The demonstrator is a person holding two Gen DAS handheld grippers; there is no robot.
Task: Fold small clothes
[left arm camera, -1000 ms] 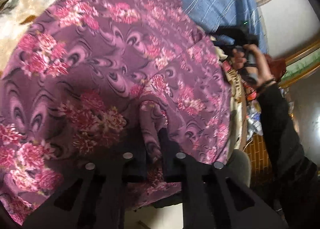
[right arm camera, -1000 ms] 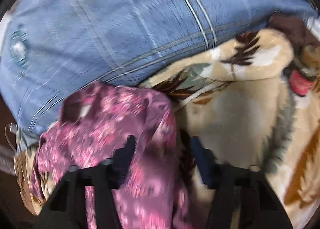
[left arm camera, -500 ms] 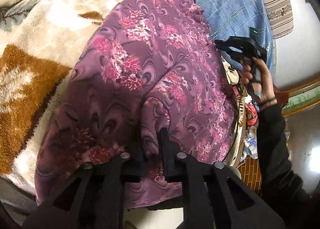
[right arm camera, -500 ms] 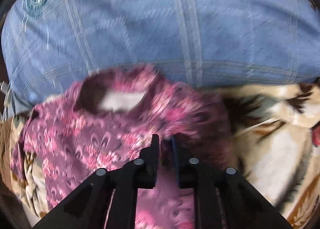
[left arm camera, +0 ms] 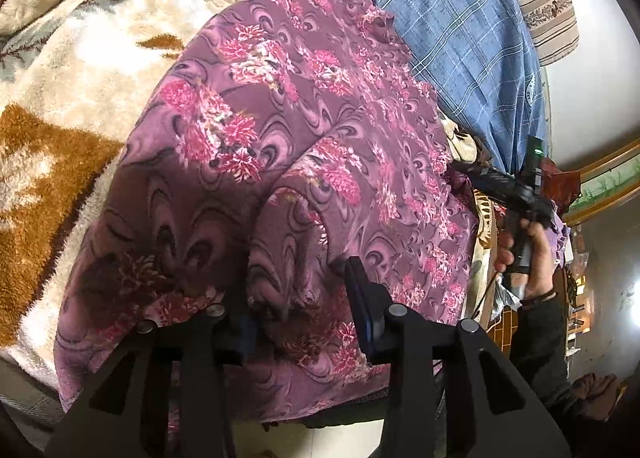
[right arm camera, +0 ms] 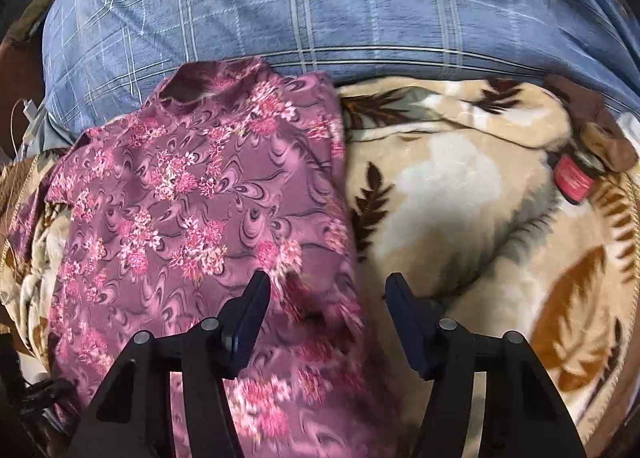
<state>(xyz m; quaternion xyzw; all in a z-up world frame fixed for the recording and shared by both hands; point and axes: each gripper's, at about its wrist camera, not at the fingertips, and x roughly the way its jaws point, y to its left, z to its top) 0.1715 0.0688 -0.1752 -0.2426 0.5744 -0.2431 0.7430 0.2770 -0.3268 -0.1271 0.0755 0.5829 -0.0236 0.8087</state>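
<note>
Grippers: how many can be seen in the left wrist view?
2. The left gripper fills the bottom edge, jaws opening around a fold of the floral garment. The right gripper is at the right, held in a hand, jaws opening.

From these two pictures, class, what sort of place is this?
Probably a bedroom at home: a plush leaf-print blanket spread out, a blue checked pillow behind it, and a purple floral garment laid out for folding.
</note>
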